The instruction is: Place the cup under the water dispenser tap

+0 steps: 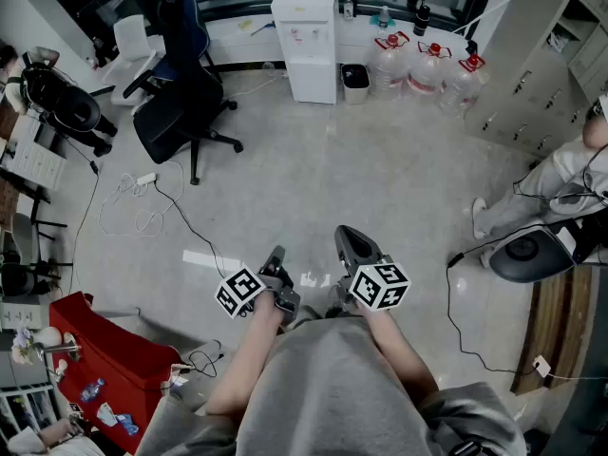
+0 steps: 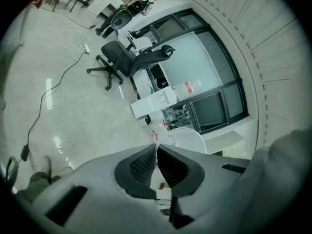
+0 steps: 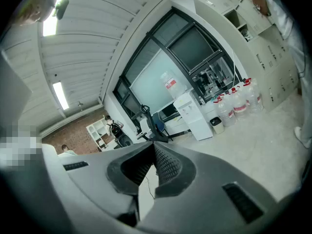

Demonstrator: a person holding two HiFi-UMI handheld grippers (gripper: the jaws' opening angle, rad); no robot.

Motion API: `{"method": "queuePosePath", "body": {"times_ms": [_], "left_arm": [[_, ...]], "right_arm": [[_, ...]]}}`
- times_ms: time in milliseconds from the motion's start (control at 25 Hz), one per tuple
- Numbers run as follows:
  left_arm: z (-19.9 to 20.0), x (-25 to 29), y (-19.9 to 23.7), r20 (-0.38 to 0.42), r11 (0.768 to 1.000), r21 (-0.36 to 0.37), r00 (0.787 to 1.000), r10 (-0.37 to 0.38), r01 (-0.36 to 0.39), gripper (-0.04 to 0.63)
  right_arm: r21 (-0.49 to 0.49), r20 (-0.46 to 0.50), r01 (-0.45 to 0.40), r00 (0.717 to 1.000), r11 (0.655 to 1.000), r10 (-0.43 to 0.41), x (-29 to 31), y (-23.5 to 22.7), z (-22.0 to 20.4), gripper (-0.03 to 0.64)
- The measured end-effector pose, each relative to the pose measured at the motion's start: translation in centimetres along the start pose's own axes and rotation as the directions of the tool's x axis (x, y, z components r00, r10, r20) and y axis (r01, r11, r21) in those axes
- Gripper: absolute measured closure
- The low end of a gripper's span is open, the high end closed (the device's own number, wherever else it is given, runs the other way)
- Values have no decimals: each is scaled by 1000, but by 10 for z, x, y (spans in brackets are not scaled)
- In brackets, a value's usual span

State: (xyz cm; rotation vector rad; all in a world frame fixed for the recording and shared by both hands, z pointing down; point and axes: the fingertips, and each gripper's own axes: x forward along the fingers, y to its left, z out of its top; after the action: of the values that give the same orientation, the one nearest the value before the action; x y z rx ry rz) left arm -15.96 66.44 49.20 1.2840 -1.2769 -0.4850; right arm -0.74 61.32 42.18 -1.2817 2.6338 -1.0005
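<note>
one view alone shows left tongs point(image 2: 156, 152) pinching cup point(image 2: 185, 139).

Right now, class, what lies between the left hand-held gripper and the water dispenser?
Only bare floor, seen in the head view, separates the left hand-held gripper from the water dispenser.

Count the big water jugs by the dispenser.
3, in a row right of the water dispenser, beyond the bin: left jug, middle jug, right jug. More may be hidden.
</note>
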Motion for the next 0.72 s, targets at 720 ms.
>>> {"method": "queuePosePath", "body": {"times_ms": [720], "left_arm": [[8,-64,-36,-71,823,568,997,32,14,583]], "right_arm": [[52,32,17,999,999,-19,-10,69,-34,606]]}}
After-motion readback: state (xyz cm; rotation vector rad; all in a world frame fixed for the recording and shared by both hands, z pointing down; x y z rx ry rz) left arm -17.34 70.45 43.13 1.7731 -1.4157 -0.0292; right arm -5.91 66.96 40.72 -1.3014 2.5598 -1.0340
